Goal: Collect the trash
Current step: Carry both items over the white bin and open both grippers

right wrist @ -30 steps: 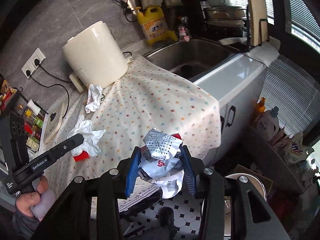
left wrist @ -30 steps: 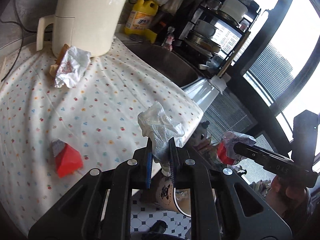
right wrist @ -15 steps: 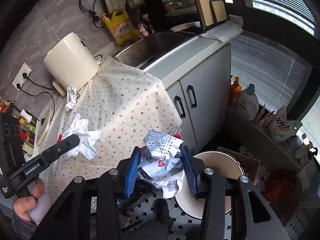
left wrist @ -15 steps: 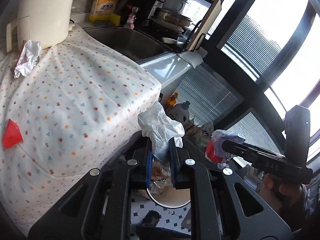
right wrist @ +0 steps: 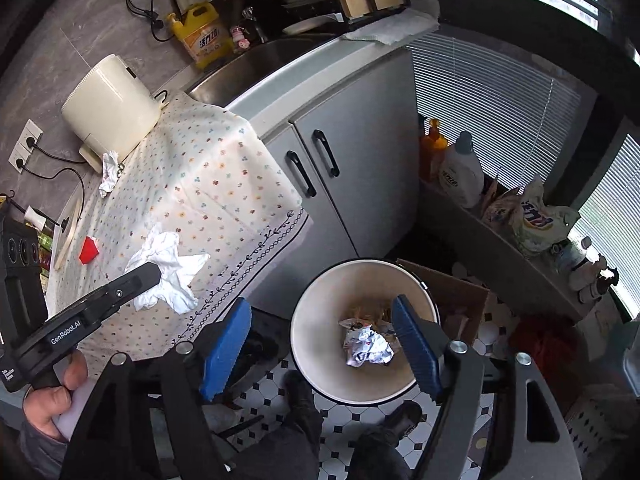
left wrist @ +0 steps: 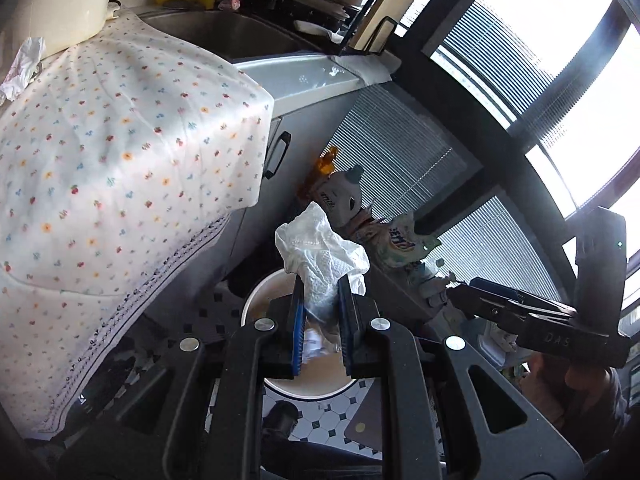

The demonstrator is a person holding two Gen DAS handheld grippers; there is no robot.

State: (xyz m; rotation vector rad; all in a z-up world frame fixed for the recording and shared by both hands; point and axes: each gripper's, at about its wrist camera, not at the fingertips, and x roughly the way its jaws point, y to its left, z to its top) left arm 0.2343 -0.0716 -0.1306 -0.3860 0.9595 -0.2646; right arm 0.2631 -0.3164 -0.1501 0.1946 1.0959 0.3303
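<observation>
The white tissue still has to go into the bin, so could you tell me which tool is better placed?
Left: the left tool already grips the white tissue above the bin; the right tool is open, empty.

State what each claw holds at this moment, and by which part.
The left claw pinches a white tissue by its lower end. The right claw holds nothing; it is open above the bin.

White tissue | cream bin | blue claw pads | flower-dotted white cloth | red scrap | yellow bottle
</observation>
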